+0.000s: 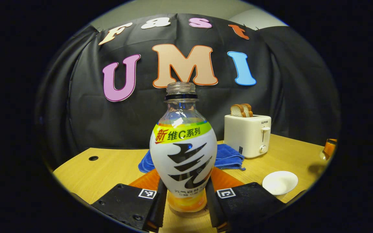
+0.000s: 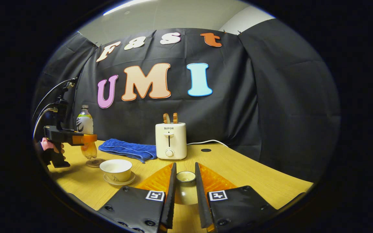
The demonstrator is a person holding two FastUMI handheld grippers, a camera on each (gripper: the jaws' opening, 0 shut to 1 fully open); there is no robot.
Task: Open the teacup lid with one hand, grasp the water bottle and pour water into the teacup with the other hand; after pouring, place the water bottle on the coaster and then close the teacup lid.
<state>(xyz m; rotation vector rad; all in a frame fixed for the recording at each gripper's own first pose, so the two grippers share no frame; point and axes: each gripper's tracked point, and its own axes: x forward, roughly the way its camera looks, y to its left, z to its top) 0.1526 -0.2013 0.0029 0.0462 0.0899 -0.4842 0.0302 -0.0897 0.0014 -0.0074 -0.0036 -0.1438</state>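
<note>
In the left gripper view, the uncapped water bottle [image 1: 183,155] stands upright on a round coaster [image 1: 186,214], and my left gripper [image 1: 186,202] is shut on its lower body. The open white teacup [image 1: 280,183] sits to the right of it. In the right gripper view, my right gripper [image 2: 186,191] is shut on the teacup lid [image 2: 186,177], held low over the table with its knob ring up. The lidless teacup [image 2: 117,169] rests on its saucer [image 2: 119,181] to the left. Farther left, the left gripper [image 2: 84,139] holds the bottle [image 2: 84,124] on the coaster [image 2: 94,162].
A white toaster [image 2: 170,140] with bread slices stands at the back of the wooden table [image 2: 238,174], beside a folded blue towel [image 2: 126,149]. A hand [image 2: 52,147] holds the left gripper at the left table edge. A cable hole [image 2: 206,150] lies behind the toaster.
</note>
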